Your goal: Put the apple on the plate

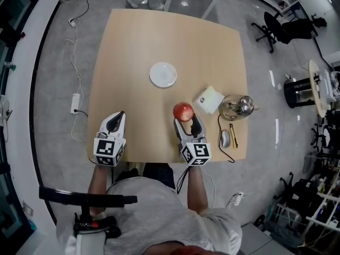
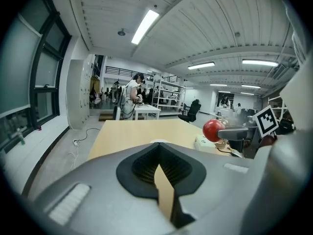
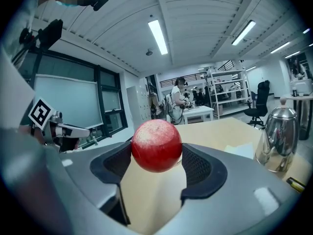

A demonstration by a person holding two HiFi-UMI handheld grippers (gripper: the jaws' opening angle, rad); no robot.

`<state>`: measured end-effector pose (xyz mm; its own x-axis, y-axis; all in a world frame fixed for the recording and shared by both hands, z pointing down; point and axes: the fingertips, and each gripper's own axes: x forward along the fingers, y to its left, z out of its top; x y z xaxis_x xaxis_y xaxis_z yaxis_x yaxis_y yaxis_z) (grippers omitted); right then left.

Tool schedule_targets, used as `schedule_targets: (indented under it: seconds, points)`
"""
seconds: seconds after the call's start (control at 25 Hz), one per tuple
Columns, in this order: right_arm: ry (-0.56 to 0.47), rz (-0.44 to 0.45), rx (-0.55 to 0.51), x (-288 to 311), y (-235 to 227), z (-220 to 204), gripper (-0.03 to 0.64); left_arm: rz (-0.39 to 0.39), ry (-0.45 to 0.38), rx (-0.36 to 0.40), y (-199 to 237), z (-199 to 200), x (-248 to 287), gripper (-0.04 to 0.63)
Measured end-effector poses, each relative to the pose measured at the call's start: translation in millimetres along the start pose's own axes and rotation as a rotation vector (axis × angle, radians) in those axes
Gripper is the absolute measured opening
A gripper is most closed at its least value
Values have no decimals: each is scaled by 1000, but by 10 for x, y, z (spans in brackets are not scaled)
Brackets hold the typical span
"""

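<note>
the right grey gripper [image 1: 185, 122] is clamped on a round red apple [image 1: 183, 111] over the near edge of a light wooden table [image 1: 133, 47]. a small round white plate [image 1: 163, 74] lies at the apple's eleven o'clock, well apart. the left grey gripper [image 1: 118, 116], at nine o'clock, has its jaws together, empty.

Red, round, faintly speckled apple [image 3: 156, 146], pinched at its sides between jaw tips of right gripper [image 1: 185, 119]. Small white round plate [image 1: 163, 74], lying flat, ahead and left of that gripper, well apart.

I see the plate [image 1: 163, 74] mid table [image 1: 133, 41]; the apple [image 1: 184, 111] sits nearer me, to its right, between my right gripper [image 1: 185, 119] jaws; kettle [image 1: 242, 106] further right.
</note>
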<state>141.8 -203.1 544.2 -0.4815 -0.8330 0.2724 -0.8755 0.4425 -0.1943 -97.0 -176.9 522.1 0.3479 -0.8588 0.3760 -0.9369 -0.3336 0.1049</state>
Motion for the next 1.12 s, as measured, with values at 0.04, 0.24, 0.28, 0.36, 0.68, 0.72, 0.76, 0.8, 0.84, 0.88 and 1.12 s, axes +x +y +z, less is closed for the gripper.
schedule_targets:
  seconds: [0.04, 0.24, 0.28, 0.36, 0.68, 0.72, 0.76, 0.8, 0.84, 0.88, 1.12]
  points:
    - [2, 5, -5, 32, -5, 4, 330, 2, 4, 0, 0, -15, 6, 20]
    - [19, 31, -17, 189, -40, -6, 330, 18, 3, -7, 1, -6, 11, 20]
    - [22, 36, -16, 235, -67, -30, 330, 22, 5, -9, 5, -25, 38, 20]
    - [27, 43, -18, 333, -138, -84, 330, 28, 11, -11, 7, -75, 113, 20]
    - [51, 66, -52, 656, -263, -72, 330, 58, 33, -26, 36, -75, 140, 20]
    - [54, 68, -58, 730, -302, -118, 330, 63, 36, -28, 52, -122, 180, 20]
    - [58, 70, -62, 812, -353, -183, 330, 68, 38, -30, 70, -186, 236, 20]
    - [63, 71, -63, 887, -399, -242, 330, 74, 41, -34, 86, -241, 282, 20]
    - [67, 72, -64, 950, -428, -281, 330, 79, 43, -38, 103, -276, 308, 20]
    - [70, 73, -64, 1005, -442, -303, 330, 84, 45, -42, 120, -298, 317, 20]
    - [80, 90, -64, 1292, -435, -354, 330, 113, 67, -63, 189, -398, 296, 20]
